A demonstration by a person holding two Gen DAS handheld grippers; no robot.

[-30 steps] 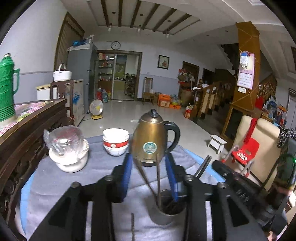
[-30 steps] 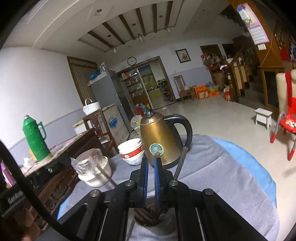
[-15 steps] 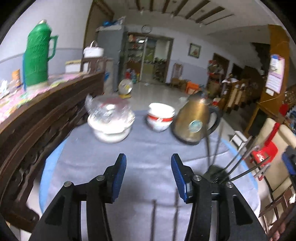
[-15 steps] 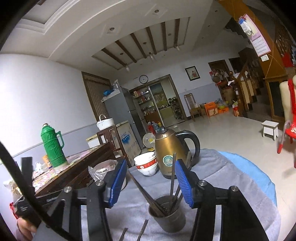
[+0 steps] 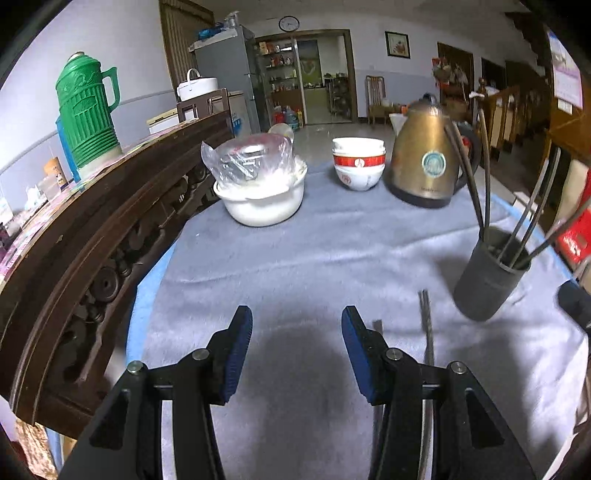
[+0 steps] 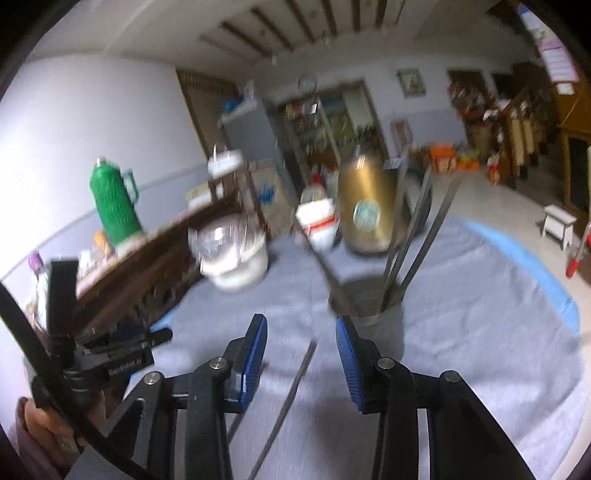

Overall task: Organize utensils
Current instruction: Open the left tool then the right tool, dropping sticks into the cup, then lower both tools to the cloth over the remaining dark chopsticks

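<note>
Meanwhile, right hand-held gripper (image 6: 300, 334), empty jaws closing over a thin metal chopstick (image 6: 295, 373), could topple the grey utensil cup (image 6: 373, 314) just ahead.

A home's living hall: fridge (image 5: 225, 70), kettle (image 5: 424, 151), wall clock (image 5: 289, 23).

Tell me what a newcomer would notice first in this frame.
Probably the dark cup at the right of the grey cloth, bristling with long metal utensils, with the brass kettle behind it. Next, two loose chopsticks flat on the cloth before the cup. The left gripper is open and empty; the right gripper is closing, with one chopstick on the cloth between its fingers but not gripped.
</note>
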